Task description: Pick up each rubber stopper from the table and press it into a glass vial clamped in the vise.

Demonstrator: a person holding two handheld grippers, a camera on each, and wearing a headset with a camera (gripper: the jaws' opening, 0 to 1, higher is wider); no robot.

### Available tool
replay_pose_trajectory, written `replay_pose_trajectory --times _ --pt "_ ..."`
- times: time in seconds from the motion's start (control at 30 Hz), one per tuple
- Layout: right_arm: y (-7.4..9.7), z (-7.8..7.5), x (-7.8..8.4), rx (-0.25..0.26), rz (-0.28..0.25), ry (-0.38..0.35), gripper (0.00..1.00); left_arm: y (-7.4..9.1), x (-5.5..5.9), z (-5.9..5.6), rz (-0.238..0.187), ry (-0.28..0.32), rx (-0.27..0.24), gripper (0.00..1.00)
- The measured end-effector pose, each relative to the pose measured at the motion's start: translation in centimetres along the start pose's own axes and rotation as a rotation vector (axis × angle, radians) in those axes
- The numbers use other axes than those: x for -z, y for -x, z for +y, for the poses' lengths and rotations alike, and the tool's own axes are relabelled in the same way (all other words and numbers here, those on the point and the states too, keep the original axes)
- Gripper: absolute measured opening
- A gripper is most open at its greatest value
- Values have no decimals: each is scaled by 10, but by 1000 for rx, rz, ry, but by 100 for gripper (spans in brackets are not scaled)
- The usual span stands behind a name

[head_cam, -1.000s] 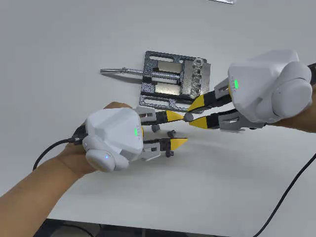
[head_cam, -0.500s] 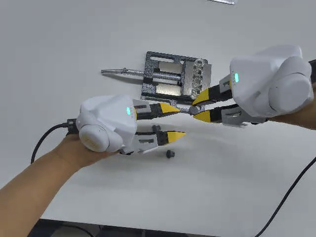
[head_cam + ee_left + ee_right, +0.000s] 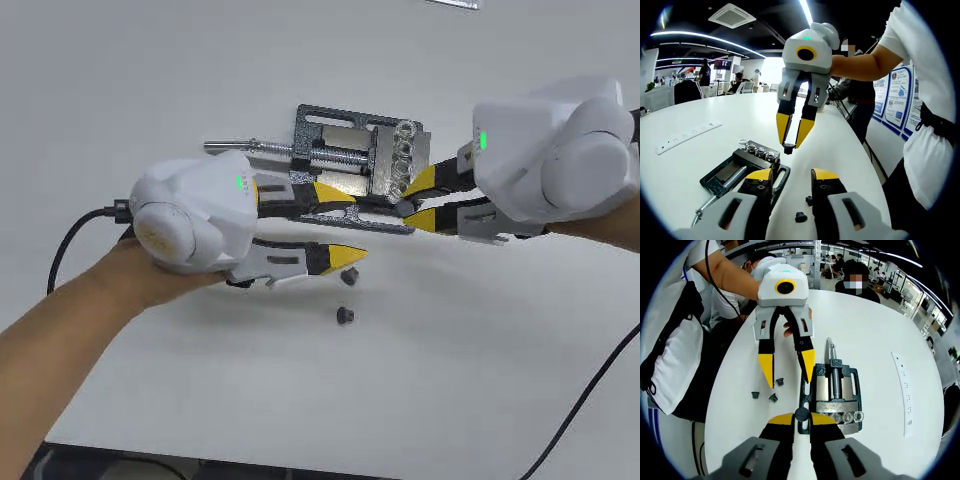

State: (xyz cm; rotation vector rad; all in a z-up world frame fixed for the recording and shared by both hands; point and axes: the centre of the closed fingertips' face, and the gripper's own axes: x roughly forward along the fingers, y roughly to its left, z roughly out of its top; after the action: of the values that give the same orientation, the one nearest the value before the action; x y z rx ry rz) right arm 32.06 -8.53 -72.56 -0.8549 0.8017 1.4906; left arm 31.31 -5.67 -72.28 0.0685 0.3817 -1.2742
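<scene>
A black vise (image 3: 330,205) holds a row of glass vials (image 3: 402,152) in its right jaw. My right gripper (image 3: 408,206) is shut on a dark rubber stopper (image 3: 403,209) just below the vials' end of the vise. In the right gripper view the stopper (image 3: 801,414) sits between my jaw tips, in front of the vials (image 3: 845,417). My left gripper (image 3: 350,224) stands open, lifted over the vise's near edge. Two loose stoppers (image 3: 350,275) (image 3: 345,316) lie on the table under it.
The vise's screw handle (image 3: 245,146) sticks out to the left. A white power strip (image 3: 905,395) lies beyond the vise. Cables (image 3: 590,380) trail off both grippers toward the table's near edge. People sit in the room behind.
My left gripper has lifted and swung left, uncovering two stoppers on the table. The right gripper has carried its stopper a little up and right, closer to the vials.
</scene>
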Motion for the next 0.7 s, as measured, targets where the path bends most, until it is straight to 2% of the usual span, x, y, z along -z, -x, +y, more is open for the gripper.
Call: replay_pose_trajectory --times 0.33,0.7 --pt "5 -15 6 14 21 -12 11 1 -10 26 7 -32 -9 32" --pt "8 -33 7 38 38 -18 11 0 -15 42 18 -62 -7 35"
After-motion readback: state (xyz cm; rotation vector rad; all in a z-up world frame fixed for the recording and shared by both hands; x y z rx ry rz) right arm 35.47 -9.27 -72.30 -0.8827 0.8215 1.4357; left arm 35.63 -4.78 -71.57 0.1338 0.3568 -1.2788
